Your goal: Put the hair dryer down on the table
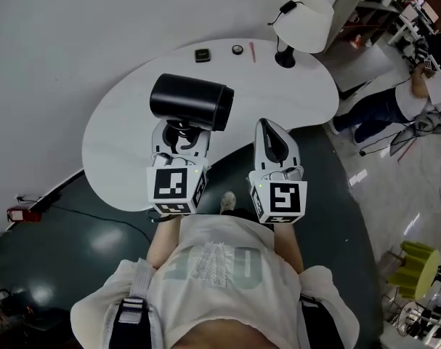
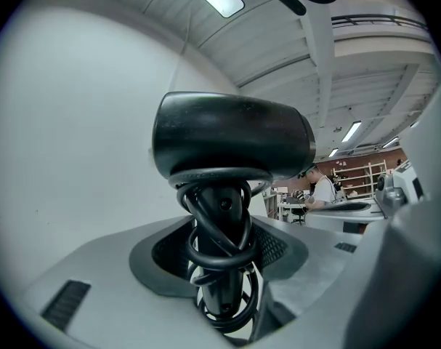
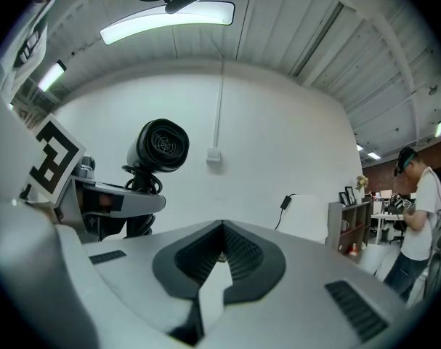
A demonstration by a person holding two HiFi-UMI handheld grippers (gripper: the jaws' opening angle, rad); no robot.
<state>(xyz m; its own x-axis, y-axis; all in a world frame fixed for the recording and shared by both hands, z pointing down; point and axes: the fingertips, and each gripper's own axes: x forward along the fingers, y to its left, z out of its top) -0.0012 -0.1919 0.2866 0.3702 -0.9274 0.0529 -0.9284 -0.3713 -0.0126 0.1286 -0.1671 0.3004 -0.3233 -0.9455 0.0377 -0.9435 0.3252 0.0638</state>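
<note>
Above the white curved worktop (image 1: pixel 293 93), your left gripper (image 1: pixel 180 133) clamps the black barrel-bodied plastic hair dryer (image 1: pixel 189 102) by its cord-wrapped handle, not yet set down; right gripper (image 1: pixel 269 133) fingers (image 3: pixel 293 282) closed together, empty.

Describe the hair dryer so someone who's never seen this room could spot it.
Find the white curved table by the wall. Over its near edge the left gripper grips the hair dryer by the handle. It's the one bulky black thing there, a fat barrel with its cord wound round the handle; the lamp behind has a white shade.
</note>
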